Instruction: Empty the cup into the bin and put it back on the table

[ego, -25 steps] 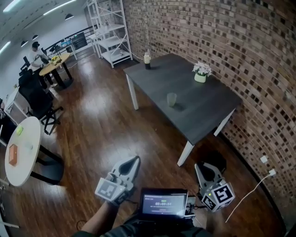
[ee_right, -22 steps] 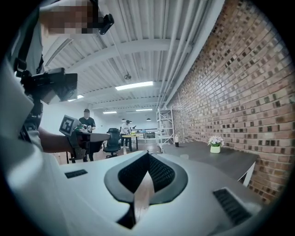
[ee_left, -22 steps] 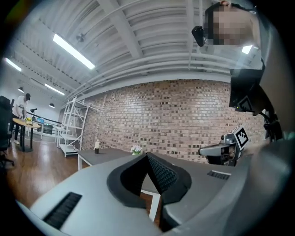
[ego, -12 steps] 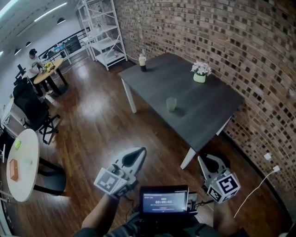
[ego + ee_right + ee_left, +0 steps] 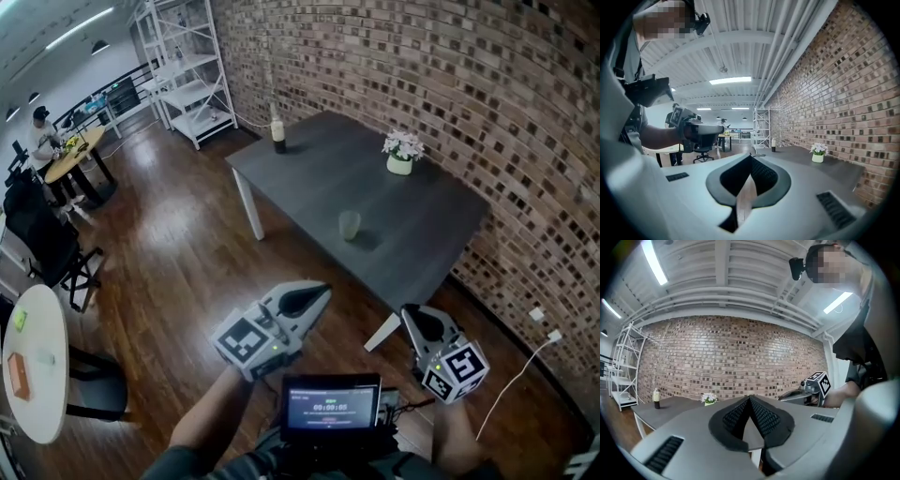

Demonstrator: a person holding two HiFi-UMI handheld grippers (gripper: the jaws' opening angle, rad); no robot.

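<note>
Table [image 5: 427, 211], cup [image 5: 349, 225] beyond right hand-held gripper [image 5: 412, 314]

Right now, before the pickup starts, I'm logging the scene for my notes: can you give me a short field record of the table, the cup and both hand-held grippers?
table: dark top, white legs, beside the brick wall
cup: pale, translucent, upright on the table, nothing touching it
cup contents: cannot tell
other items on table: flower pot, bottle at the far corner
left hand-held gripper: shut, empty, apart from the cup
right hand-held gripper: shut, empty, apart from the cup
</note>
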